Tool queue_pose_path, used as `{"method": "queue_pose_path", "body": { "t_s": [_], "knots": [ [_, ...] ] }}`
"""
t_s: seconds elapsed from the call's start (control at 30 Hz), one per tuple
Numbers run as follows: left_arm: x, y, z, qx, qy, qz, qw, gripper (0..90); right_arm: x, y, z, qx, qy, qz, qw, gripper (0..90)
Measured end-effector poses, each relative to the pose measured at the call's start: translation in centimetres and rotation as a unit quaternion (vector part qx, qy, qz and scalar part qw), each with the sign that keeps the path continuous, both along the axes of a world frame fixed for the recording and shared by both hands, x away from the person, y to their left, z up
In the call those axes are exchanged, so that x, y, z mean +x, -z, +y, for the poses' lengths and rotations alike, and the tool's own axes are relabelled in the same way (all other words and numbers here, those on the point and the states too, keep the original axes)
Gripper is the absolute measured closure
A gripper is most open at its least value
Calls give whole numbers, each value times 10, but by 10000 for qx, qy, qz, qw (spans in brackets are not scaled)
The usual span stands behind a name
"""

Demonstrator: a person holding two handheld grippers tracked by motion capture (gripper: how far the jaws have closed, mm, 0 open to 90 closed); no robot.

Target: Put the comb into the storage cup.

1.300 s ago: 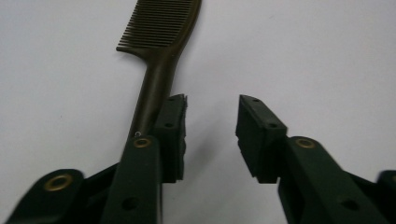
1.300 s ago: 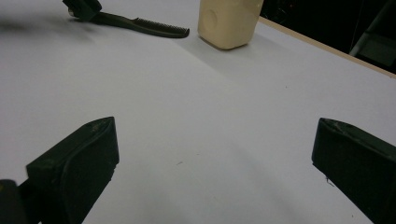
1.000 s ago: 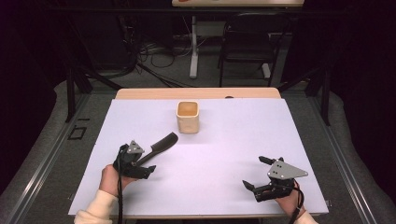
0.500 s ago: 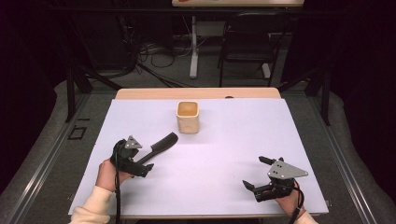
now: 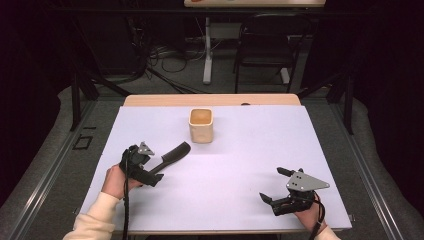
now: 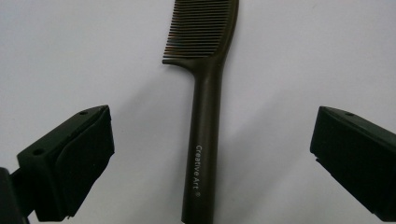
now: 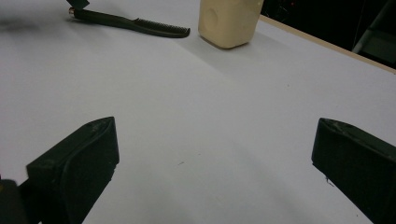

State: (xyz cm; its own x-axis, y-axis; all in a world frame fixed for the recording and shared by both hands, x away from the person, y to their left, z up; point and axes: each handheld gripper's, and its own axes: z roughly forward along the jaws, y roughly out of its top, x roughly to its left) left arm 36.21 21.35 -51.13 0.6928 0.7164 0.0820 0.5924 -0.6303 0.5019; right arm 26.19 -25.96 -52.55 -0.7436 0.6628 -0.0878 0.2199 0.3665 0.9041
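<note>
Jaws of left gripper (image 6: 205, 154) just opened wide, straddling comb (image 6: 203, 130) handle untouched

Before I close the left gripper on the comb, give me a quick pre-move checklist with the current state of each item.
1. Left gripper jaws open wide, having just opened: ok.
2. Comb handle lies between the jaws, roughly centred: ok.
3. Pads clear of the handle on both sides, no contact yet: ok.
4. Comb flat on the white table cover, teeth pointing away from the gripper: ok.
5. Beige cup upright, apart from the comb: ok.
6. Right gripper open, resting well away: ok.
</note>
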Motion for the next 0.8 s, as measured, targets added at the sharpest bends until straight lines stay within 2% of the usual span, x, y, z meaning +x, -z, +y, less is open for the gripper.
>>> {"method": "queue_pose_path", "body": {
  "t_s": [0.23, 0.33, 0.37, 0.4, 0.47, 0.5, 0.53, 0.6, 0.67, 0.73, 0.8],
  "knots": [
    [11, 2, -10, 295, 157, 230, 9992, 0, 1, 0, -1, -4, -4, 13, 10000, 4],
    [15, 3, -14, 368, 140, 298, 9988, 4, 1, 0, -1, -2, -5, 5, 10000, 4],
    [16, 3, -15, 398, 103, 330, 9986, 33, 0, 0, -1, 1, -14, 5, 10000, 5],
    [18, 3, -16, 447, 88, 383, 9982, 183, 0, 0, 0, 19, -32, -12, 10000, 5],
    [20, 3, -19, 530, 105, 446, 9975, 184, 0, 0, 0, 19, -27, -16, 10000, 6],
    [21, 3, -20, 550, 139, 472, 9973, 269, 1, 0, 0, 23, -26, -8, 10000, 6],
    [22, 3, -21, 569, 158, 494, 9970, 269, 1, 0, 0, 23, -26, -8, 10000, 6],
    [24, 1, -23, 641, 187, 548, 9963, 369, 1, 0, 0, 30, -29, -9, 10000, 6],
    [27, 1, -24, 698, 179, 608, 9955, 394, 1, 0, 0, 24, -41, 1, 10000, 6],
    [30, 1, -26, 746, 189, 694, 9946, 474, 1, 0, 0, 35, -47, 8, 10000, 6],
    [35, 2, -28, 821, 241, 844, 9928, 511, 1, 0, -1, 38, -41, -2, 10000, 6]
  ]
}}
